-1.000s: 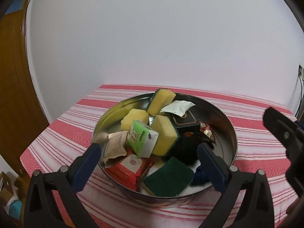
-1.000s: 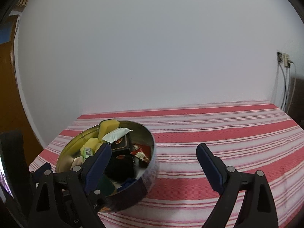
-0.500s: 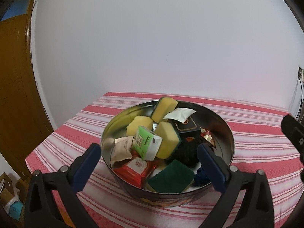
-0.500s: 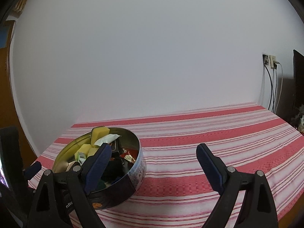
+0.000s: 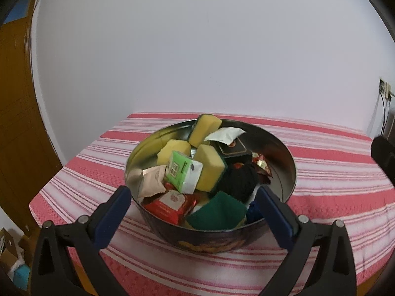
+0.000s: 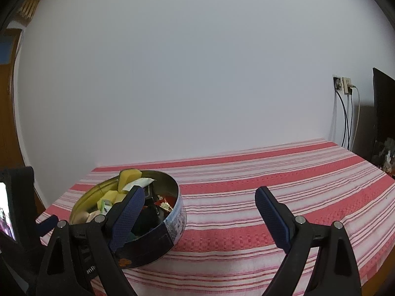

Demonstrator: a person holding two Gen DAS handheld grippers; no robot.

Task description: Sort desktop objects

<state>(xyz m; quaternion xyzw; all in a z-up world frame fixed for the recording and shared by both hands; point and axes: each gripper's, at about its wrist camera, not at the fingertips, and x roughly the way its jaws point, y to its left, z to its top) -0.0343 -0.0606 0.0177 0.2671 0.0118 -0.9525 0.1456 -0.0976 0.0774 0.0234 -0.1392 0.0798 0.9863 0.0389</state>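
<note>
left wrist view: one round tin (image 5: 284,187) holds three yellow sponges (image 5: 209,170), one green pad (image 5: 217,213); both tools gape wide, empty.

Obstacle: round metal tin (image 5: 286,153) on the striped tablecloth (image 6: 284,182), heaped with sponges, packets and a black box.
Tin interior: crowded; bare wall shows only on its right inner side.
Left gripper (image 5: 195,209): jaws spread wide, straddling the tin's near rim.
Right gripper (image 6: 200,212): jaws wide apart; cloth ahead bare.
Far boundary: white wall (image 6: 197,74).
Right edge: socket cables (image 6: 345,120).
</note>
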